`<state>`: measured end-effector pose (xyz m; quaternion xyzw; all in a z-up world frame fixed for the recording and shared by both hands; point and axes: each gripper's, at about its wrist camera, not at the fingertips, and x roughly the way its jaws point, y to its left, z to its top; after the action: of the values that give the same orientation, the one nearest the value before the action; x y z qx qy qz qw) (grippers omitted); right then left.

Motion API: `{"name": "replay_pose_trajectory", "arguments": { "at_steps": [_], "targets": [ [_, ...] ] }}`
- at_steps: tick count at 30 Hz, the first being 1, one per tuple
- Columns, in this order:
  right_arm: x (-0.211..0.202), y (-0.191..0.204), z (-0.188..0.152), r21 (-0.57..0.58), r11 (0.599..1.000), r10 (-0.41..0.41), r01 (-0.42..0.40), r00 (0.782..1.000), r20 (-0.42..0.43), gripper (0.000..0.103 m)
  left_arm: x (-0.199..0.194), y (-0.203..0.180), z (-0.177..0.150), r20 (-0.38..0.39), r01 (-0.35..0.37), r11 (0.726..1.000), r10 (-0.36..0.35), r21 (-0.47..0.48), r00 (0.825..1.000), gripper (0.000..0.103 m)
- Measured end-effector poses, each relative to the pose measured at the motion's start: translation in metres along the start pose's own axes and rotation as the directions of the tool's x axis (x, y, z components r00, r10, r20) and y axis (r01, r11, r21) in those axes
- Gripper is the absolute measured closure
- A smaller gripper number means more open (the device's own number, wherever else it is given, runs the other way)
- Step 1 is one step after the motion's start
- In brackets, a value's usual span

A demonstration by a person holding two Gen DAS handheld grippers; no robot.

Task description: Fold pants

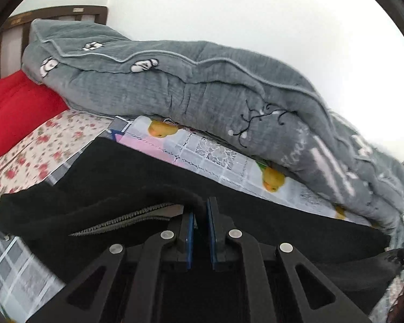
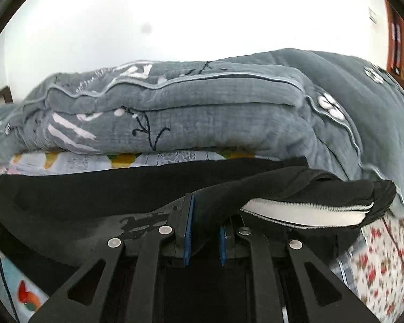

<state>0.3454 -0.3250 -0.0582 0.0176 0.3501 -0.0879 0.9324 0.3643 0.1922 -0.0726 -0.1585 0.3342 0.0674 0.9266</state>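
Left fingers [image 1: 200,216] pinch black pants [image 1: 137,172] | right fingers [image 2: 205,223] clamp same fabric | white-lined waistband [image 2: 304,211] exposed

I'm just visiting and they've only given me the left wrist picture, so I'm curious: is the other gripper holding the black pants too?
Observer: Yes, the right gripper is shut on the pants.
Operator: Which part has it got?
Observer: A raised fold, beside the white lining of the opened waistband.
Operator: What lies on that side?
Observer: The grey quilt behind, and flowered sheet to the right.
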Motion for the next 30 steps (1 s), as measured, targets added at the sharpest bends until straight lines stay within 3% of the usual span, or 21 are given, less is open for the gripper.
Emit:
{"name": "replay_pose_trajectory", "arguments": {
  "at_steps": [5, 10, 11, 13, 16, 17, 19, 23, 30],
  "targets": [
    [0.044, 0.007, 0.008, -0.024, 1.000, -0.004, 0.004, 1.000, -0.024, 0.085, 0.051, -0.015, 0.000, -0.026, -0.069, 0.997, 0.070, 0.037, 0.997, 0.093],
    [0.095, 0.013, 0.010, -0.025, 0.999, -0.041, 0.038, 0.993, -0.108, 0.085, 0.084, -0.019, -0.002, -0.053, -0.119, 0.992, 0.121, 0.034, 0.991, 0.093],
    [0.099, 0.013, 0.010, -0.026, 0.999, -0.047, 0.045, 0.992, -0.118, 0.083, 0.086, -0.019, -0.001, -0.065, -0.121, 0.992, 0.123, 0.031, 0.990, 0.091],
    [0.104, 0.013, 0.009, -0.019, 0.999, -0.036, 0.034, 0.990, -0.137, 0.068, 0.086, -0.020, -0.001, -0.091, -0.102, 0.994, 0.105, 0.030, 0.990, 0.083],
    [0.090, 0.011, 0.006, 0.007, 1.000, 0.029, -0.028, 0.990, -0.138, 0.051, 0.075, -0.028, -0.005, -0.101, -0.083, 0.995, 0.089, 0.064, 0.991, 0.069],
    [0.078, 0.011, 0.004, 0.004, 0.999, 0.035, -0.035, 0.991, -0.126, 0.050, 0.070, -0.031, -0.006, -0.105, -0.079, 0.994, 0.087, 0.075, 0.991, 0.054],
    [0.059, 0.012, -0.002, -0.029, 0.999, 0.026, -0.029, 0.994, -0.104, 0.044, 0.054, -0.034, -0.012, -0.101, -0.067, 0.994, 0.076, 0.089, 0.992, 0.035],
    [0.017, 0.006, -0.028, -0.083, 0.996, -0.023, 0.015, 0.995, -0.096, 0.042, 0.023, -0.027, -0.030, -0.094, -0.038, 0.997, 0.045, 0.073, 0.995, 0.035],
    [-0.033, -0.042, -0.084, 0.094, 0.995, 0.047, -0.031, 0.984, -0.174, 0.042, -0.017, -0.004, -0.094, -0.225, 0.055, 0.998, -0.053, 0.002, 0.973, 0.035]
  ]
}}
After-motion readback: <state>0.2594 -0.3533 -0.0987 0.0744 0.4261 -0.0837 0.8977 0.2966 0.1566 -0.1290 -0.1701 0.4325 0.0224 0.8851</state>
